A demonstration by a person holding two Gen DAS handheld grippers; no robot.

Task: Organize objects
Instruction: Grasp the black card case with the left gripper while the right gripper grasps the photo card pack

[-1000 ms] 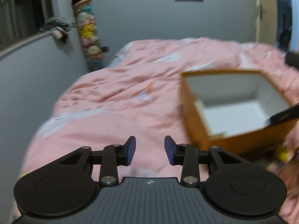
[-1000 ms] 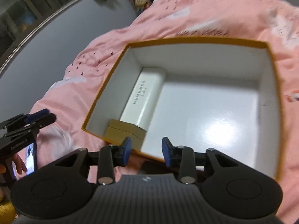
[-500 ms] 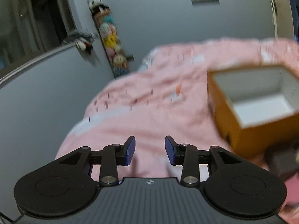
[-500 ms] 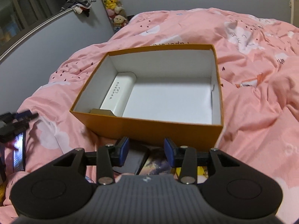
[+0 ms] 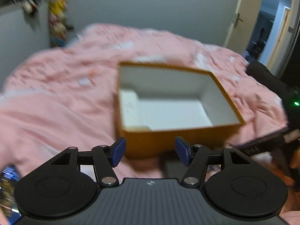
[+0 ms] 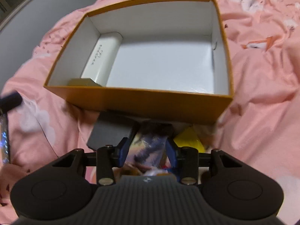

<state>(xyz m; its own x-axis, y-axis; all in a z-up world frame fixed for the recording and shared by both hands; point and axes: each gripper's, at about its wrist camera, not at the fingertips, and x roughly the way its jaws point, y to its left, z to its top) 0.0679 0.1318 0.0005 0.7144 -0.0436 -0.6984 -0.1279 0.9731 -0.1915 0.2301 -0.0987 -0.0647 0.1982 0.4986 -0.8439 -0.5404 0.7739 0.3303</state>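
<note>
- The orange box [image 6: 150, 105] stands open on the pink bed cover [image 6: 262, 93]. Its inside is white.
- In the box, a long white case [image 6: 102, 58] lies along the left wall. A small tan box [image 6: 82, 82] sits at the near left corner and touches the near end of the case. The rest of the box floor is bare.
- The right gripper [image 6: 148, 153] points down at a small pile just in front of the near wall of the box. Its jaws are partly open, and a picture card or packet [image 6: 148, 146] with blue and brown print lies between the blue pads. I cannot tell if the pads press on it.
- A dark grey flat item [image 6: 110, 131] lies just left of the card, against the box wall. Something yellow [image 6: 189, 138] lies just right of it.
- The left gripper [image 5: 150, 153] is before the near left corner of the box. Its jaws are opening and nothing is between them. This view is blurred.
- At the left edge of the right wrist view there is a phone screen [image 6: 4, 144] with light on it.
</note>
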